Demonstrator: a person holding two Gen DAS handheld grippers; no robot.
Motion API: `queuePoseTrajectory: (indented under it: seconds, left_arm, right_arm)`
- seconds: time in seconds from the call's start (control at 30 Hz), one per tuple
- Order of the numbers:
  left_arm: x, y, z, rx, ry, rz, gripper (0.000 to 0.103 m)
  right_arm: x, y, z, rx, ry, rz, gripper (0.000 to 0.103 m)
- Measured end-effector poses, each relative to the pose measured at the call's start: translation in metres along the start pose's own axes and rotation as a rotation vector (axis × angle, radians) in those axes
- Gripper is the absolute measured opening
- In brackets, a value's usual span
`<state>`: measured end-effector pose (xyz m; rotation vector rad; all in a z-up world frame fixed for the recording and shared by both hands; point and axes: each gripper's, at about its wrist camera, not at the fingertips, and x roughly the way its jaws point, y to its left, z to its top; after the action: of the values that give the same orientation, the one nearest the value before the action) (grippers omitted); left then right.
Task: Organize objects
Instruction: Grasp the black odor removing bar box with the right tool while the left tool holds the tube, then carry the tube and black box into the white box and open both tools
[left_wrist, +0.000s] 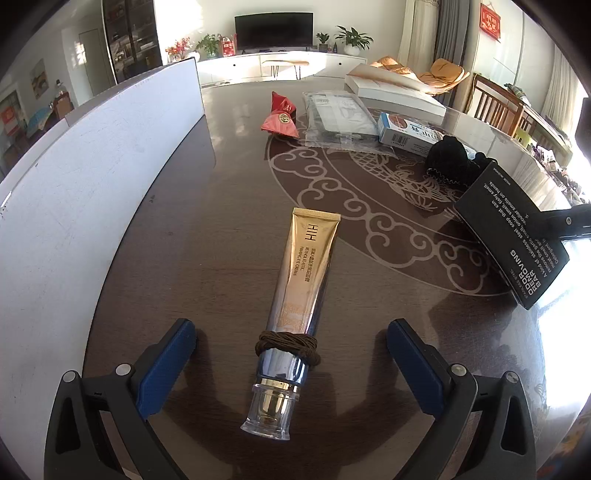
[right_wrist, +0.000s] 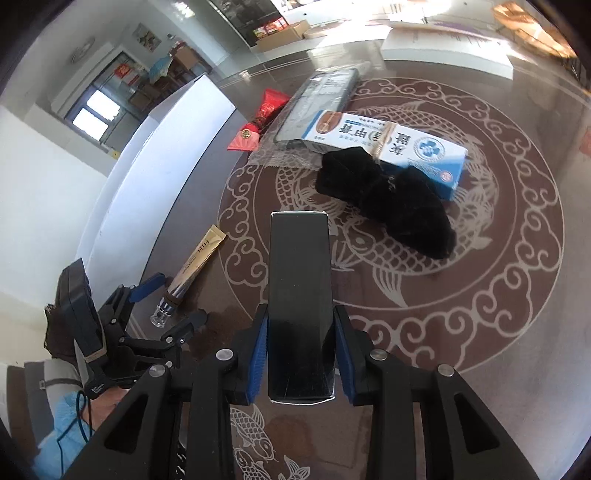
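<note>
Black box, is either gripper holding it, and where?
The right gripper grips the black box by its long sides at the near end. The left gripper is open around the tube, holding nothing.

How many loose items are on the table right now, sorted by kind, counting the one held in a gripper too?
Boxes: 3, the black box in the right gripper, the blue and white box, the flat white box
Tubes: 1, gold tube
Red packets: 1
Clear plastic packs: 1
Black fabric pieces: 1
Total: 7
</note>
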<state>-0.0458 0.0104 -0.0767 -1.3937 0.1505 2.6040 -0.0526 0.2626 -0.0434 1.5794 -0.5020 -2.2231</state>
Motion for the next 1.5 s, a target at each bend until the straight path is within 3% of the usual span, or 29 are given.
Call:
queuePoseTrajectory:
  seconds: [0.13,0.23,0.3,0.33,0.37,0.4,0.47,0.53,0.57,0.63,0.73,0.9,1.07,1.33,1.4,1.5]
  left_arm:
    - [0.000,0.001,0.000,-0.002,0.006,-0.004,0.103]
    - [-0.001,0.003,0.001,-0.009,0.007,-0.014,0.103]
    - [-0.005,0.004,0.002,-0.007,-0.018,0.007,0.078]
    - [-0.008,0.006,0.003,-0.009,-0.031,0.010,0.050]
    - [-0.009,0.008,0.004,-0.016,-0.035,-0.003,0.030]
    - [-0.010,0.012,0.004,-0.031,-0.037,-0.008,0.026]
    - [-0.013,0.024,0.004,-0.093,-0.045,-0.078,0.026]
    - [-0.024,0.035,0.004,-0.145,-0.095,-0.124,0.026]
    - [-0.030,0.040,0.004,-0.171,-0.124,-0.148,0.025]
    - [-0.038,0.049,0.002,-0.215,-0.161,-0.190,0.025]
    - [-0.039,0.055,0.002,-0.250,-0.169,-0.219,0.025]
    - [-0.056,0.062,0.000,-0.279,-0.241,-0.254,0.025]
    - [-0.077,0.069,-0.003,-0.299,-0.320,-0.282,0.018]
    - [-0.106,0.082,-0.015,-0.350,-0.391,-0.320,0.015]
    - [-0.119,0.090,-0.019,-0.364,-0.413,-0.330,0.008]
    - [-0.147,0.112,-0.017,-0.404,-0.468,-0.349,0.006]
  right_arm:
    - [-0.018,-0.014,-0.009,-0.005,-0.046,-0.144,0.053]
    - [-0.020,-0.001,-0.005,-0.045,-0.052,-0.148,0.080]
    - [-0.011,0.017,0.003,-0.108,-0.039,-0.197,0.091]
    - [-0.003,0.026,0.006,-0.140,-0.020,-0.229,0.091]
    - [0.006,0.032,0.007,-0.167,0.006,-0.262,0.091]
    - [0.019,0.040,0.009,-0.188,0.046,-0.298,0.092]
    - [0.046,0.047,0.010,-0.238,0.135,-0.394,0.093]
    - [0.050,0.052,0.008,-0.288,0.104,-0.464,0.068]
    - [0.047,0.052,0.007,-0.276,0.094,-0.432,0.059]
    - [0.042,0.049,0.001,-0.242,0.093,-0.381,0.059]
    - [0.032,0.051,-0.010,-0.248,0.080,-0.377,0.058]
    - [0.000,0.056,-0.015,-0.201,0.003,-0.313,0.058]
    - [-0.016,0.074,-0.012,-0.190,-0.039,-0.259,0.058]
    - [-0.014,0.117,-0.005,-0.233,-0.080,-0.186,0.058]
    - [-0.013,0.131,-0.002,-0.241,-0.093,-0.157,0.058]
    - [-0.008,0.160,0.006,-0.257,-0.113,-0.099,0.058]
